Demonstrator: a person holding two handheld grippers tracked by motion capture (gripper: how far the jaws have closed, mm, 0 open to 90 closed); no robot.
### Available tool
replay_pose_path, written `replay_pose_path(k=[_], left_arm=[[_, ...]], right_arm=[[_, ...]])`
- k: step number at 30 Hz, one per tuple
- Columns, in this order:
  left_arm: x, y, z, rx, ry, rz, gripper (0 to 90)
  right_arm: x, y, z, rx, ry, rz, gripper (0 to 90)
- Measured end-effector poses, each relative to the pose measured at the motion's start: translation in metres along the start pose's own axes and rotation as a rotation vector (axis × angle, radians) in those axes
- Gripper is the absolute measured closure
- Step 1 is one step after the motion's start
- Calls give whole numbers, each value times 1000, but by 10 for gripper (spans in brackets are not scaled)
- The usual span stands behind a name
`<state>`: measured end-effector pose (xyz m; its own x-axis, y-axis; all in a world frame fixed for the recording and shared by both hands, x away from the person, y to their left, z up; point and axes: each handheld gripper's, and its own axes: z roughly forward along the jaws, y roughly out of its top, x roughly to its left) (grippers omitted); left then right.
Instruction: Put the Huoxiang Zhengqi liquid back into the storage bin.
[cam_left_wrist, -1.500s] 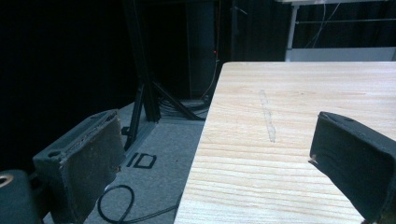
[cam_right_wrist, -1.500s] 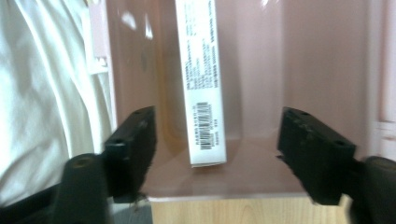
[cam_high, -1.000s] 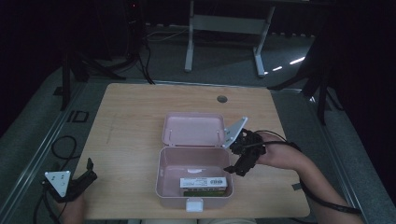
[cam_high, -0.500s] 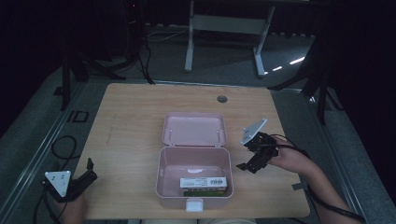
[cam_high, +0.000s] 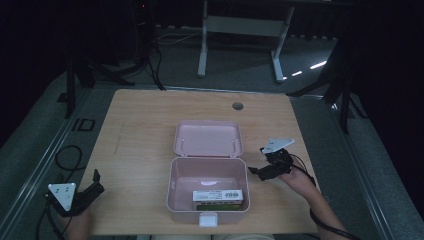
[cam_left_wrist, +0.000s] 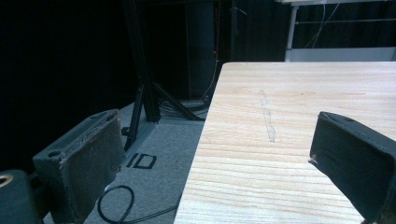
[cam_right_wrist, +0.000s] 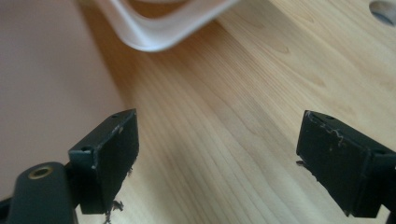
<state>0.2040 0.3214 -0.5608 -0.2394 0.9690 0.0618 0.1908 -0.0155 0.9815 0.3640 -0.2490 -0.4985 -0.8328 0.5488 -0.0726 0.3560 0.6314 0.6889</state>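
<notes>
Pink plastic makes up the box (cam_high: 208, 192) that sits open near the middle of the front half of the table (cam_high: 145, 130), its lid (cam_high: 208, 138) folded back and lying flat behind it. Inside, against the front wall, lies a small packet (cam_high: 219, 196) with a white top and a green side. A white latch (cam_high: 208, 219) hangs at the front edge of the box.

To the right of the box, the right gripper (cam_high: 261, 171) hovers just beside its right wall, held by a hand (cam_high: 295, 177) whose forearm comes in from the lower right corner. Its jaws stand wide apart and hold nothing. In the right gripper view the same gripper (cam_right_wrist: 215, 158) looks along bare wood, with the pink wall of the box (cam_right_wrist: 51, 88) on the left and a pale curved rim of the lid (cam_right_wrist: 159, 28) above. A round hole (cam_right_wrist: 384, 10) in the table shows at the upper right corner.

At the front left corner of the table, well apart from the box, the left gripper (cam_high: 94, 184) sits with its jaws open and empty. The left gripper view shows that gripper (cam_left_wrist: 215, 163) straddling the table edge, one jaw over the grey floor (cam_left_wrist: 159, 154), the other over the wood. A black cable (cam_left_wrist: 116, 205) lies looped on the floor below.
</notes>
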Motion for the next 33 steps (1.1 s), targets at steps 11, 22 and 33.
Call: replay_pose_path(k=[11, 22, 33], left_arm=[[0, 0, 0, -2, 0, -3, 32], [0, 0, 0, -1, 0, 0, 31], [0, 0, 0, -1, 1, 3, 32]], right_arm=[[-9, -37, 10, -132, -156, 93, 119], [-27, -66, -8, -179, -265, 229, 119], [-37, -91, -26, -182, -344, 307, 119]])
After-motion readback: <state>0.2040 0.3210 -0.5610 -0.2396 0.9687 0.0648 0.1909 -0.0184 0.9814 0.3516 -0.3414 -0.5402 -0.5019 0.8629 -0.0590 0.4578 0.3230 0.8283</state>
